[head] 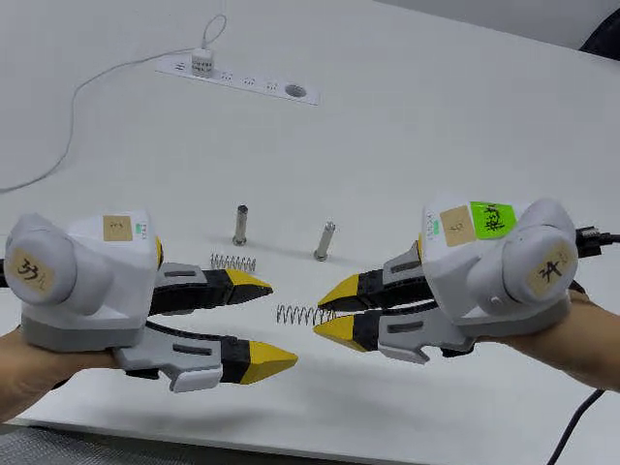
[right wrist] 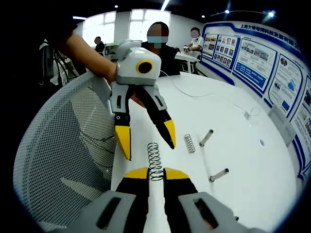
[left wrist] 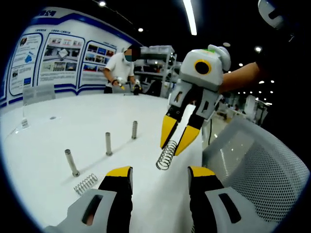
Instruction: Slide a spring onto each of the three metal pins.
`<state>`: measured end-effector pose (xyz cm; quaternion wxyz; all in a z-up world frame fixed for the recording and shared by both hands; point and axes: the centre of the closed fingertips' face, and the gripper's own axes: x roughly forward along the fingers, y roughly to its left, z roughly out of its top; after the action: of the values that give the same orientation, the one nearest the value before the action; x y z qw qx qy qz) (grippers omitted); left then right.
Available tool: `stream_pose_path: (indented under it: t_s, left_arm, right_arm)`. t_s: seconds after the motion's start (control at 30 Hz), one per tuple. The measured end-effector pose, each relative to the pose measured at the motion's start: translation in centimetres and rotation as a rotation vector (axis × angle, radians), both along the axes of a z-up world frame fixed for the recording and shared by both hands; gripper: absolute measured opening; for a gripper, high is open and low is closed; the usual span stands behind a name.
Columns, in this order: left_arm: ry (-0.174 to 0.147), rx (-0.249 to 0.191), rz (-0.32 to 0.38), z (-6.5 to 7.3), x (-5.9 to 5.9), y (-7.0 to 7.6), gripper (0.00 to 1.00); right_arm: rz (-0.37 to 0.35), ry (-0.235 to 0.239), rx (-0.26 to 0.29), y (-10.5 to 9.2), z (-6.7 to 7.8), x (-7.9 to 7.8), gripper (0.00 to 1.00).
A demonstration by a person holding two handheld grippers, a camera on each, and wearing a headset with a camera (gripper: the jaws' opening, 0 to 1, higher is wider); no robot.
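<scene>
My right gripper [head: 323, 318] is shut on one end of a wire spring [head: 298, 315], which sticks out toward the left; the same spring [right wrist: 155, 162] rises from between its yellow tips [right wrist: 155, 175]. Facing it, my left gripper [head: 279, 325] stands open with nothing between its fingers, a short way from the spring's free end [left wrist: 166, 155]. A second spring [head: 233, 262] lies on the white table by the left gripper's upper finger. Two metal pins [head: 240, 224] [head: 325, 240] stand upright behind it. In the left gripper view three pins [left wrist: 71, 162] [left wrist: 108, 143] [left wrist: 134, 129] stand in a row.
A white power strip [head: 237, 79] with a plug and cable lies at the back of the table. The table's front edge [head: 291, 441] runs just below the grippers. A grey mesh chair [left wrist: 252, 160] stands beside the table. People stand at benches in the background.
</scene>
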<state>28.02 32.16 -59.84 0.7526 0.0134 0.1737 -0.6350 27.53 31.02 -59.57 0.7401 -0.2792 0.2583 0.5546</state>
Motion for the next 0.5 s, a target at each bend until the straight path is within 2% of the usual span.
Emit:
stream_pose_path:
  t_s: [0.17,0.23,0.3,0.33,0.4,0.43,0.5]
  left_arm:
    - [-0.004,-0.027,0.001,0.6,0.1,-0.1,0.41]
    - [0.004,-0.039,-0.017,0.8,-0.4,-0.2,0.36]
    - [0.017,-0.061,-0.047,1.1,-1.0,-0.4,0.27]
    - [0.012,-0.064,-0.059,1.2,-1.2,-0.5,0.23]
    - [-0.001,-0.046,-0.075,1.0,-1.5,-0.6,0.18]
    - [-0.014,-0.037,-0.076,0.9,-1.6,-0.6,0.18]
    - [-0.018,-0.036,-0.082,0.8,-1.6,-0.6,0.17]
  right_arm:
    - [0.01,0.0,-0.007,0.1,-0.3,-0.4,0.11]
    - [0.017,0.0,-0.002,0.3,-0.3,-0.6,0.11]
    - [0.027,-0.004,0.001,0.6,-0.2,-0.7,0.11]
    - [0.032,-0.004,0.005,0.7,-0.1,-0.8,0.11]
    - [0.037,-0.006,0.009,0.8,0.0,-0.8,0.11]
    - [0.043,-0.004,0.012,0.9,0.1,-0.9,0.11]
    - [0.046,-0.002,0.017,0.9,0.1,-0.9,0.11]
